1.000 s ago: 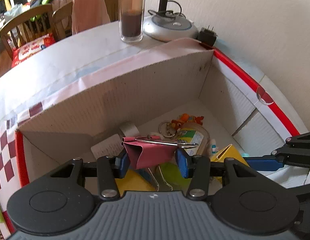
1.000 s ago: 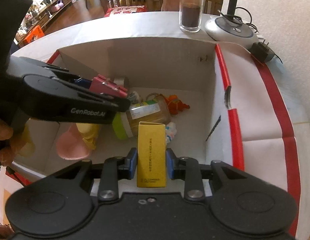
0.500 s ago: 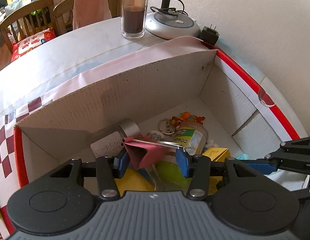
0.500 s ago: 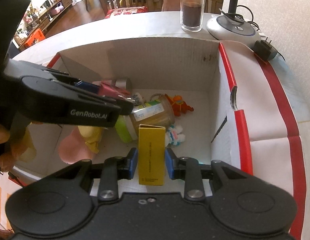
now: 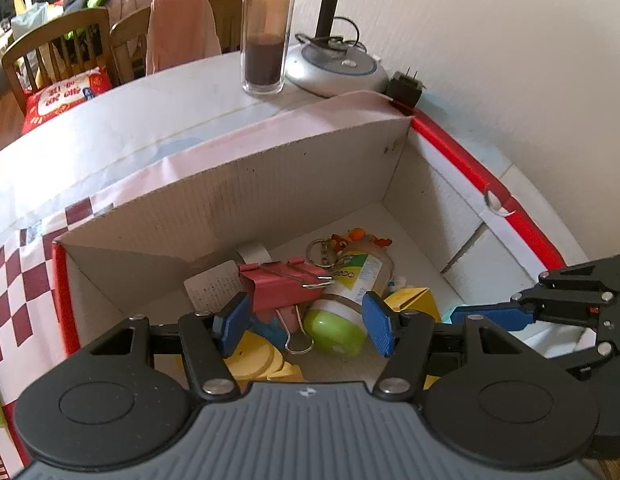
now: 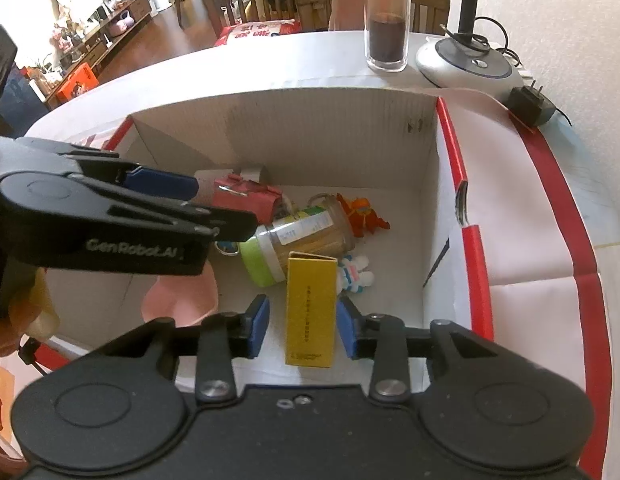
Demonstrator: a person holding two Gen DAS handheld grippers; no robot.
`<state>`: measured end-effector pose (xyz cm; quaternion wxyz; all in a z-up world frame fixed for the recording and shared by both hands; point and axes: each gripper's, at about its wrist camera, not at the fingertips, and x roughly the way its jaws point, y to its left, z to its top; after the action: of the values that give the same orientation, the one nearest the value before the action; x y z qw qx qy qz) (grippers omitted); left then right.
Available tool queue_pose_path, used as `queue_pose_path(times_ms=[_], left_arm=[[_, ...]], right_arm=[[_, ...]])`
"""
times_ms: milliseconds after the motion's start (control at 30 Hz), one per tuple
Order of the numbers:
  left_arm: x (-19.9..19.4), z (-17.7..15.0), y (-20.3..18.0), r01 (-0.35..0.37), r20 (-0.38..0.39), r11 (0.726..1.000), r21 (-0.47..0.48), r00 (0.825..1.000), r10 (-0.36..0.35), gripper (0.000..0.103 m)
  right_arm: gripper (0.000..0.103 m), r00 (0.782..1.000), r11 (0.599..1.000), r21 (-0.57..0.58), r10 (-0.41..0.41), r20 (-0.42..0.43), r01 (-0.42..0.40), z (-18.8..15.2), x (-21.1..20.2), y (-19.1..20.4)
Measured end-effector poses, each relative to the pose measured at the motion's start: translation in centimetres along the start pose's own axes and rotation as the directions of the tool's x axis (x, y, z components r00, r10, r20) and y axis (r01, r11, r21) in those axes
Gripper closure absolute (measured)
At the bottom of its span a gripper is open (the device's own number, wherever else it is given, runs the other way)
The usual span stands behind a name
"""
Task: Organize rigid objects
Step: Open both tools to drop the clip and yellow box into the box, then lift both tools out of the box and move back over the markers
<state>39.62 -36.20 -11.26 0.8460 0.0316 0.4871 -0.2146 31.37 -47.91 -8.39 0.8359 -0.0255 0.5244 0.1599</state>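
An open cardboard box (image 5: 310,184) (image 6: 330,128) holds small objects. My left gripper (image 5: 304,322) is open above it. The red binder clip (image 5: 284,286) (image 6: 246,196) lies free on the pile inside, against a jar with a green lid (image 5: 342,308) (image 6: 294,240). My right gripper (image 6: 303,326) is open. The yellow carton (image 6: 311,308) (image 5: 410,300) stands between its pads, with gaps on both sides. The left gripper also shows in the right wrist view (image 6: 190,208), and the right gripper in the left wrist view (image 5: 490,316).
In the box lie an orange figure (image 6: 364,216), a small white toy (image 6: 356,276), a key ring (image 5: 322,246), yellow pieces (image 5: 258,356) and a pink item (image 6: 182,296). Behind it stand a glass jar (image 5: 268,56), a lamp base (image 5: 336,68) and a plug adapter (image 5: 404,88).
Both grippers have opened. The red binder clip has dropped from the left gripper onto the pile. The yellow carton is released and stands loose between the right pads.
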Motion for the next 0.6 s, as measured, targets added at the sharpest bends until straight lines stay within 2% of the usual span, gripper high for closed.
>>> queue_pose_path(times_ms=[100,467,600], left_arm=[[-1.0,-0.2,-0.1,0.009,0.023,1.000,-0.003,1.000,-0.009,0.042],[-6.2,-1.8,-0.3,0.027,0.130,1.000,0.002,0.991,-0.027,0.042],[-8.3,-2.7,0.0,0.028,0.166,1.000,-0.002,0.986,-0.027,0.042]], right_arm=[[0.063,1.000,1.000,-0.001,0.006,0.011,-0.006,0.0,-0.6,0.1],[0.044,0.997,0.999,-0.021,0.025,0.074,-0.024,0.1,-3.7,1.2],[0.041,0.995,0.999,-0.025,0.022,0.097,-0.020,0.2,-4.7,1.8]])
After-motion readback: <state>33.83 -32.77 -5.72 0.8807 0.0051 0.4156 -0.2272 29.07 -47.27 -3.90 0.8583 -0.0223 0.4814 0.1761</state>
